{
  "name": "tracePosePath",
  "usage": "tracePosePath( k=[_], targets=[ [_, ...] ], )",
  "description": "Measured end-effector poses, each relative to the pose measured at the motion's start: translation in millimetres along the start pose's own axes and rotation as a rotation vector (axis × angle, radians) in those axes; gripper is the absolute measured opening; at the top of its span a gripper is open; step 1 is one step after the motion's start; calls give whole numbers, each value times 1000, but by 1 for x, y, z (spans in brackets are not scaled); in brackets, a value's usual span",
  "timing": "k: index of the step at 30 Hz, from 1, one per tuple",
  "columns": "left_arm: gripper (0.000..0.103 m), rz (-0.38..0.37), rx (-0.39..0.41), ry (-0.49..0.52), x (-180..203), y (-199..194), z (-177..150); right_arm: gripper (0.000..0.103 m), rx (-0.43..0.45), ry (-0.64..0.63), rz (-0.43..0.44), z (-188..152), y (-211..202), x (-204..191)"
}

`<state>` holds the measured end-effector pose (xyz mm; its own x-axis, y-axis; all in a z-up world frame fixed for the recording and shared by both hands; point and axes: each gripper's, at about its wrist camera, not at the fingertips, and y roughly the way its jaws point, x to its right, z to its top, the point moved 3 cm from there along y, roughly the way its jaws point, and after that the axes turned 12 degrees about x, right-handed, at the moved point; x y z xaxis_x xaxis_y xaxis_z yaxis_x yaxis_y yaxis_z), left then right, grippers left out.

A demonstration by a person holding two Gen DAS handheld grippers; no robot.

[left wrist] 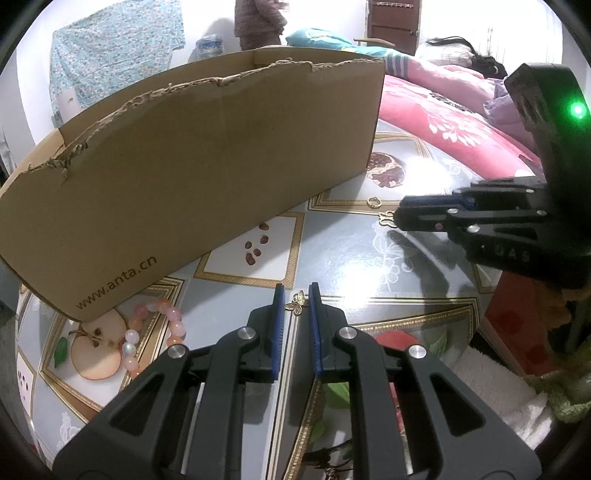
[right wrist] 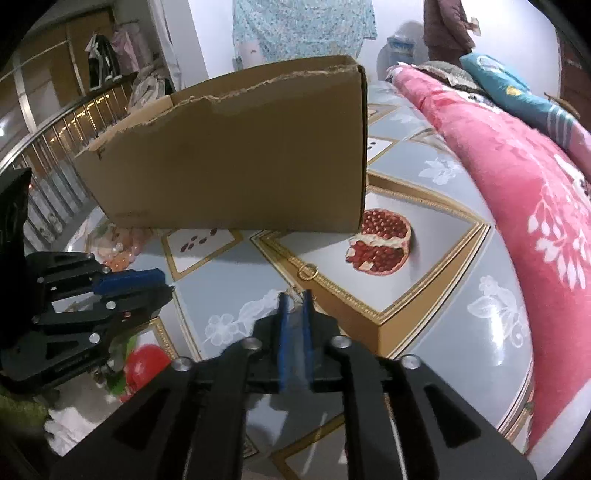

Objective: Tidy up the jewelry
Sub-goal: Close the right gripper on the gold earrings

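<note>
My left gripper sits low in the left wrist view, its blue pads closed narrowly on a small gold butterfly charm just above the fruit-print table. To the right, my right gripper points at a second gold butterfly lying at its tips. The right wrist view shows the right gripper with a slim gap between its pads and that small gold piece at the tips, not pinched. A gold ring lies just beyond. A pink bead bracelet rests by the cardboard box.
The tall torn-edged box fills the far side of the table. A pink floral quilt borders the table's right edge. A white towel lies below the table at the right. A person stands in the background.
</note>
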<state>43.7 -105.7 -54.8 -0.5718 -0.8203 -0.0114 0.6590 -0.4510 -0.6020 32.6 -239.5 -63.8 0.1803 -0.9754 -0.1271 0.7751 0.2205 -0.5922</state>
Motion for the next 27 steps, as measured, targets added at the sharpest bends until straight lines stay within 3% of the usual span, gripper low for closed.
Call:
tracePosePath(
  k=[2, 6, 10, 15, 27],
  targets=[
    [12, 1, 0, -3, 0, 0, 0, 28, 2, -27, -6, 2, 3, -3],
    [12, 0, -1, -4, -1, 0, -1, 28, -9, -11, -22, 2, 9, -5],
    [12, 1, 1, -8, -1, 1, -1, 29, 13, 21, -105, 0, 10, -12],
    [12, -1, 2, -12, -3, 0, -2, 21, 33, 30, -169, -2, 12, -16],
    [12, -2, 8, -22, -6, -2, -2, 20, 33, 68, -154, 0, 12, -10]
  ],
)
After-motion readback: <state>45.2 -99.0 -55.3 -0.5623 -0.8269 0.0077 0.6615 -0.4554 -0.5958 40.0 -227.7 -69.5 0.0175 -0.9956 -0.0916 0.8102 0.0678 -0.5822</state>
